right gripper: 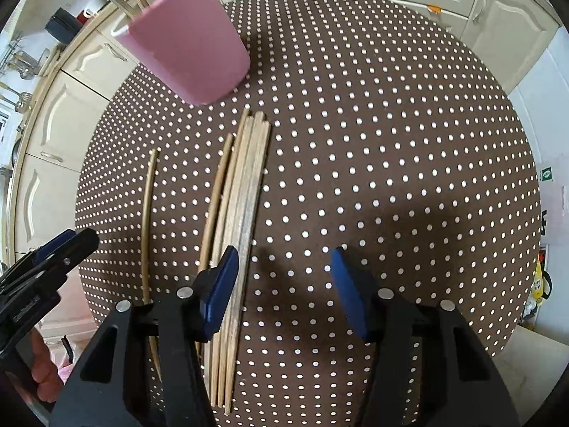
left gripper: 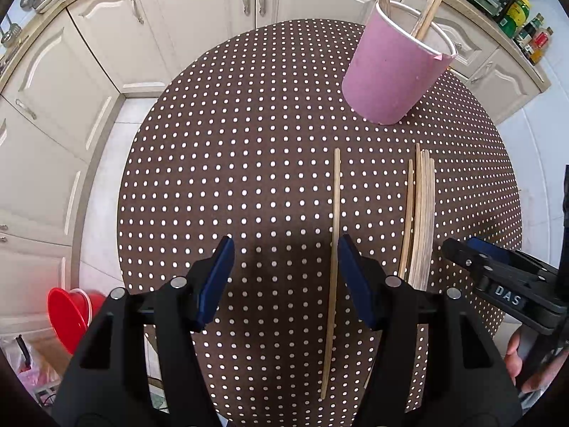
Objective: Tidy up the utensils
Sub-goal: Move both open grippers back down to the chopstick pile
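A pink cup [left gripper: 394, 71] stands at the far side of a round brown polka-dot table [left gripper: 231, 163] with a few wooden chopsticks upright in it. It also shows in the right wrist view [right gripper: 188, 49]. A single chopstick [left gripper: 334, 249] lies on the table just inside my left gripper's right finger. A bundle of several chopsticks [left gripper: 421, 220] lies to its right; it also shows in the right wrist view [right gripper: 238, 220]. My left gripper [left gripper: 286, 277] is open and empty above the table. My right gripper [right gripper: 284, 284] is open and empty, its left finger over the bundle.
Cream kitchen cabinets [left gripper: 149, 25] ring the table. A red bucket [left gripper: 69, 313] sits on the floor at the lower left. Bottles [left gripper: 530, 32] stand on a counter at the far right. The single chopstick also shows in the right wrist view [right gripper: 146, 220].
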`<state>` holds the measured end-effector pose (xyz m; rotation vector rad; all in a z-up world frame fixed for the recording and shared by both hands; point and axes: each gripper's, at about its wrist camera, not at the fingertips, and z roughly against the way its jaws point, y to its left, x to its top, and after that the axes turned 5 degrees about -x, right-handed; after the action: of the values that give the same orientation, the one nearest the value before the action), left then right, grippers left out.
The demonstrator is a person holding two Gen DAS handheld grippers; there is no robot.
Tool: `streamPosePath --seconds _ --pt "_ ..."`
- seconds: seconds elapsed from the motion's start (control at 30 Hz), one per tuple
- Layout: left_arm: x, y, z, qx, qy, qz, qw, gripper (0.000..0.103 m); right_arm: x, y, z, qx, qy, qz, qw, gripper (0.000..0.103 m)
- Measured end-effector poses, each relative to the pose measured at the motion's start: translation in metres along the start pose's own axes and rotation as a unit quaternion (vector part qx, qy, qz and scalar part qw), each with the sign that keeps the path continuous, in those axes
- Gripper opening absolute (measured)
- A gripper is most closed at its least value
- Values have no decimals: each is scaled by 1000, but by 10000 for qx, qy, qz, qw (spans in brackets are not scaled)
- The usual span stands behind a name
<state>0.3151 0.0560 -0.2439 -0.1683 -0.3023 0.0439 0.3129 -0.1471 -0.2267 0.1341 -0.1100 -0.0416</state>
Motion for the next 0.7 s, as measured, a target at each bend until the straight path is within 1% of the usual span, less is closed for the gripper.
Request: streamPosePath --seconds 0.1,0.3,0.4,0.53,0.6,0.7 --pt "-1 2 1 -4 15 76 10000 60 -6 -2 -8 6 64 -50 10000 52" --pt "-4 10 4 -49 -15 270 9996 61 3 4 -17 -44 89 76 9999 52" --pt "-3 11 5 -81 -39 350 9993 61 5 13 -19 -75 76 152 9998 52" --pt "-3 12 3 -69 -42 330 9994 61 6 27 -23 -166 33 220 9996 51" --pt "-3 11 1 -55 -30 320 9995 61 6 32 -25 -293 -8 283 9992 49" --pt "-2 10 -2 -77 -30 345 9994 61 8 38 -26 -490 -72 326 9982 38"
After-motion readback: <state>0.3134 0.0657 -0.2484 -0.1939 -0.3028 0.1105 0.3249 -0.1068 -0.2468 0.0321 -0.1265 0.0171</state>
